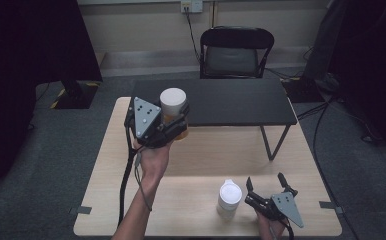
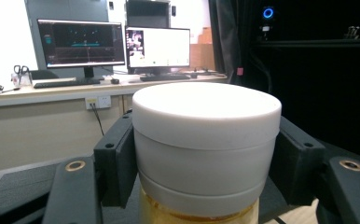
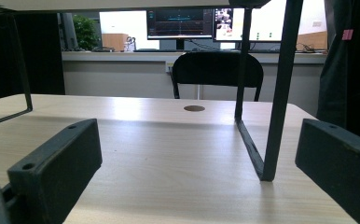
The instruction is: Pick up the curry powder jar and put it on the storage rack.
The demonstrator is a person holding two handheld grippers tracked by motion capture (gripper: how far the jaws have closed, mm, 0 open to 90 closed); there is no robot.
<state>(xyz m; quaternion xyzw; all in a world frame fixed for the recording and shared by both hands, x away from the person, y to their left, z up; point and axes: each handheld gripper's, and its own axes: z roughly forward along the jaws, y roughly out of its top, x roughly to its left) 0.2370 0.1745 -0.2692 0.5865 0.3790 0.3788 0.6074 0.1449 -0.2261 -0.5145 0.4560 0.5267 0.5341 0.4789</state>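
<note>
Right gripper [image 1: 265,186] jaws gape near table [image 1: 206,150] edge.

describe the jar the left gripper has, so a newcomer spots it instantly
On the light wooden table, look at its far left, by the black raised shelf. The left gripper holds a jar up. Unlike the all-white bottle standing near the front edge, its contents are amber under a flat white lid.
</note>
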